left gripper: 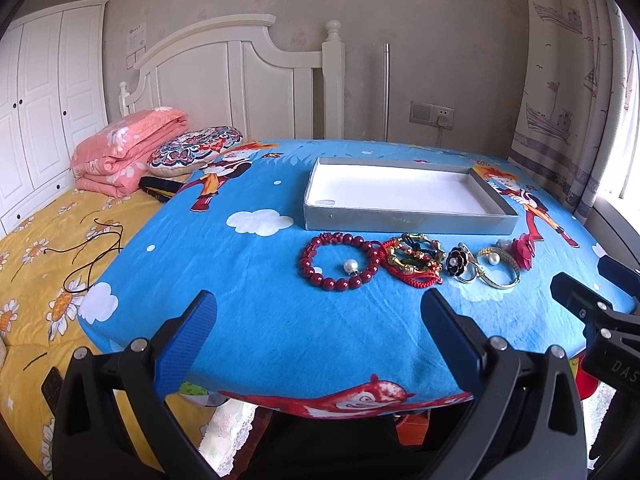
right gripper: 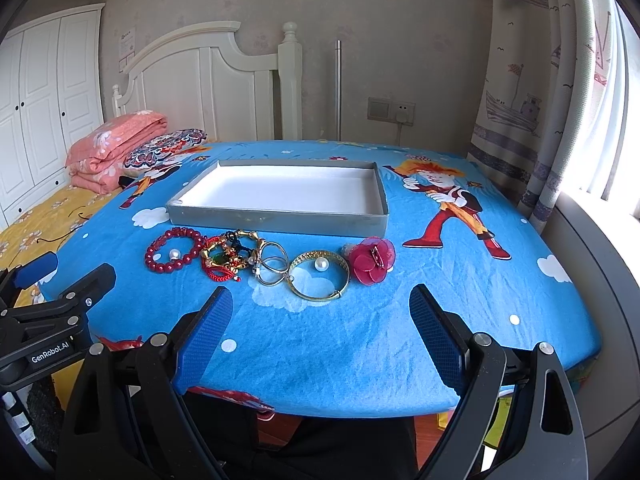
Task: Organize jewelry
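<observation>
A row of jewelry lies on the blue cartoon-print tablecloth (left gripper: 260, 320) in front of an empty grey box (left gripper: 404, 216) with a white floor. From the left: a dark red bead bracelet (left gripper: 340, 260) (right gripper: 175, 254) with a pearl inside it, a tangle of red cord and gold bangles (left gripper: 414, 262) (right gripper: 226, 258), a black flower brooch (left gripper: 456, 262), silver rings (right gripper: 272, 268), a gold bangle (right gripper: 320, 276) around a pearl, and a red flower clip (right gripper: 372, 260). My left gripper (left gripper: 320, 308) and right gripper (right gripper: 320, 304) both stand open near the table's front edge, holding nothing.
A bed with a yellow floral cover (left gripper: 36, 264) lies to the left, with a folded pink quilt (left gripper: 128, 148), a patterned cushion (left gripper: 196, 150) and loose dark cords (left gripper: 96, 248). Curtains (right gripper: 532, 120) and a window ledge stand on the right. A white wardrobe (left gripper: 44, 92) stands far left.
</observation>
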Tool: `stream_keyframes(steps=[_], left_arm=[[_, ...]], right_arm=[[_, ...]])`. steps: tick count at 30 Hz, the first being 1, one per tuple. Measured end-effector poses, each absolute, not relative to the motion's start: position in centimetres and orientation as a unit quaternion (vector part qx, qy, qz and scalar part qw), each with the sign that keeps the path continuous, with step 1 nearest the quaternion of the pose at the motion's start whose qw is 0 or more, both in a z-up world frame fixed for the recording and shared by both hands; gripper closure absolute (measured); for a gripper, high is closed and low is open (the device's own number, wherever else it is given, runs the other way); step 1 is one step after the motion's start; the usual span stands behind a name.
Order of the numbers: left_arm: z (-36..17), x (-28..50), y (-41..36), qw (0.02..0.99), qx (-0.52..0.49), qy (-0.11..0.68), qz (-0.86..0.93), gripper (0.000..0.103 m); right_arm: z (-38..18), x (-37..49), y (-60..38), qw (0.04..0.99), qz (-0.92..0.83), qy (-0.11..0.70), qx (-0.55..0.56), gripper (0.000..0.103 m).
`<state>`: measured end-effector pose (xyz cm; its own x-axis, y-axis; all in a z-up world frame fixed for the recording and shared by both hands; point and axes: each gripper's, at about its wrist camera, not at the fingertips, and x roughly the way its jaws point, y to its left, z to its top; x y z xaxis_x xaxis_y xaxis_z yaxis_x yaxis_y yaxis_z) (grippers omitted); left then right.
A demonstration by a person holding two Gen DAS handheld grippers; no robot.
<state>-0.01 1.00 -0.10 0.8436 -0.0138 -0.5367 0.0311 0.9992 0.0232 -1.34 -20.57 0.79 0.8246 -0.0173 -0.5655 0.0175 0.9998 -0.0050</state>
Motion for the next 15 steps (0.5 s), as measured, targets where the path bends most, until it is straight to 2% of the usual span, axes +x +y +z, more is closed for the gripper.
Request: stream_keyframes(steps=[15], left_arm=[[-0.13,0.01,1.02,0.960,0.014,0.281,-0.012,0.004]], right_arm=[[0.80,-1.29,-20.14,0.955,0.000,0.297,0.003,0.018]])
